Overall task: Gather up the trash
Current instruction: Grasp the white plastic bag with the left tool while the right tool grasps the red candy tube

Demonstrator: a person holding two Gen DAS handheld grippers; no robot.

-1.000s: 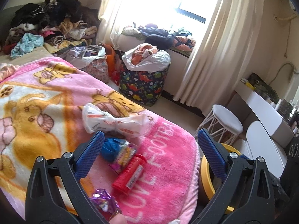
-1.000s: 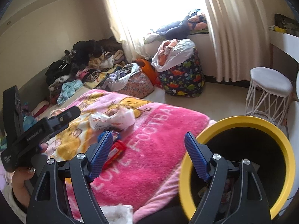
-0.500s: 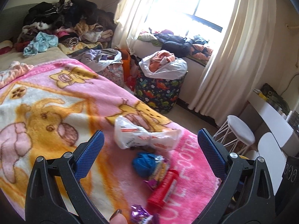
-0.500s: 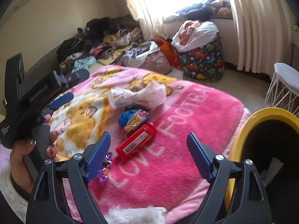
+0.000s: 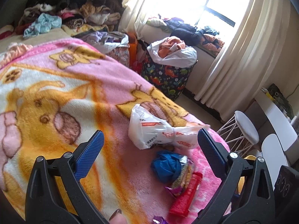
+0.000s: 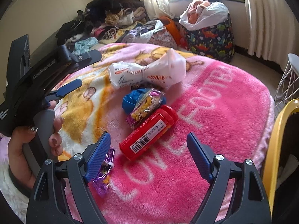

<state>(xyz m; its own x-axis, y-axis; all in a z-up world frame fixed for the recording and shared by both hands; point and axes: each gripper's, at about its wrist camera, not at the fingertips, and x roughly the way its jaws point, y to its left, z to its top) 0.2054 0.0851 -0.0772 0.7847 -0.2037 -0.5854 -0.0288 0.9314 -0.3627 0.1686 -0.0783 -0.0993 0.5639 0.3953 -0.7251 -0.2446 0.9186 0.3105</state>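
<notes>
Trash lies in a loose cluster on the pink blanket [image 6: 214, 112] near the bed's foot: a knotted white plastic bag [image 6: 147, 74], a balled blue wrapper [image 6: 130, 100] just below it, a crinkled snack packet [image 6: 147, 104] resting against the blue one, and a red bottle [image 6: 149, 134] on its side w/ barcode up, touching the packet. A purple foil wrapper [image 6: 104, 173] sits apart, partly behind my R gripper's left finger. Nothing blocks the cluster from above. Beyond the bed I see a dinosaur-print hamper [image 5: 166, 74] stuffed w/ clothes, a clothes pile [image 5: 71, 9] by the wall, a white stool [image 5: 244, 128]. R wrist view alone gives me the yellow-rimmed bin [image 6: 276, 140] at the bed's right edge, plus the hand [image 6: 26, 149] gripping the L tool's handle; L wrist view alone shows the window and desk side. Right gripper [image 6: 149, 156] angled down over the bottle, jaws wide apart, nothing btwn the pads. Left gripper [image 5: 149, 153] also tilted down toward the bag, jaws spread, empty.
</notes>
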